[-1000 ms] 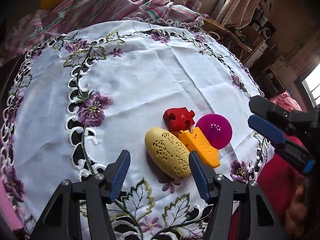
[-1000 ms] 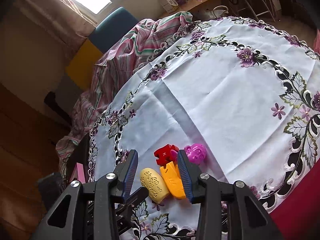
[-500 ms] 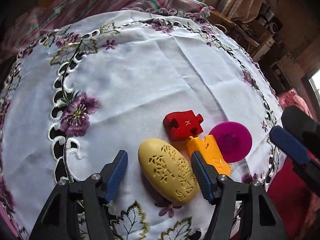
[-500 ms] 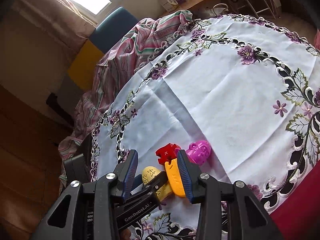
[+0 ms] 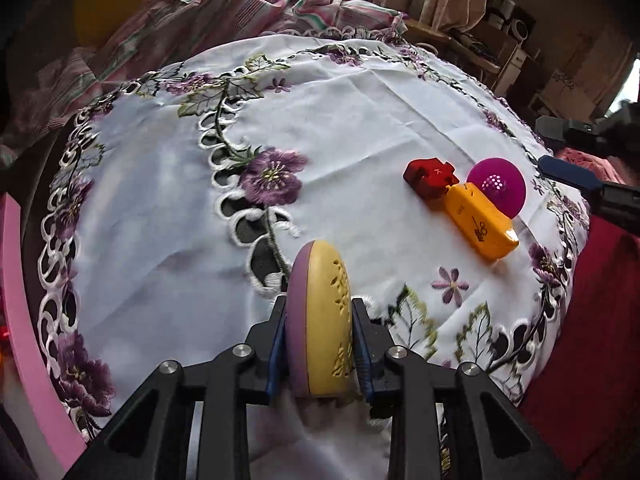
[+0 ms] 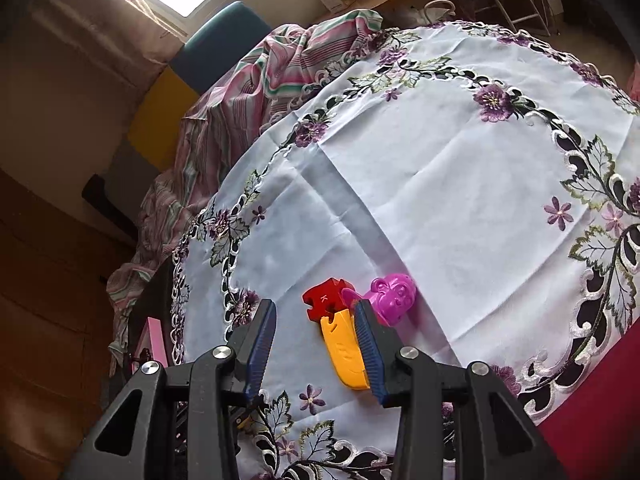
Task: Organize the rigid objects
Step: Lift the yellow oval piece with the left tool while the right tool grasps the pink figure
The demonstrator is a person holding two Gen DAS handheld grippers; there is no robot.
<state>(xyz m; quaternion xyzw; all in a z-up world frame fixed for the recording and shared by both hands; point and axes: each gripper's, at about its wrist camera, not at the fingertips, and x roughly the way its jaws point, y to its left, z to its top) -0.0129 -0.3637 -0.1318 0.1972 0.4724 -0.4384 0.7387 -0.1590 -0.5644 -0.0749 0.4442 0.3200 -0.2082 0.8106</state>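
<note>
My left gripper (image 5: 319, 328) is shut on a yellow oval toy (image 5: 324, 316) with cut-out patterns and a purple underside, held on edge above the white embroidered tablecloth (image 5: 360, 120). A red puzzle piece (image 5: 430, 176), an orange block (image 5: 478, 226) and a magenta round toy (image 5: 498, 186) lie together to the right. My right gripper (image 6: 316, 344) is open over the cloth, its right finger beside the orange block (image 6: 344, 352). The red piece (image 6: 324, 298) and the magenta toy (image 6: 392, 296) lie just beyond. The right gripper's fingers (image 5: 576, 176) show at the left wrist view's right edge.
A striped pink blanket (image 5: 224, 12) lies heaped past the table's far edge, also in the right wrist view (image 6: 260, 76). A pink rim (image 5: 24, 320) runs along the left. Red fabric (image 5: 592, 340) lies off the near right edge. Cluttered furniture (image 5: 500, 40) stands at the back right.
My left gripper has closed on the yellow oval toy and carried it left, away from the other three toys. The right gripper has stayed open near the orange block.
</note>
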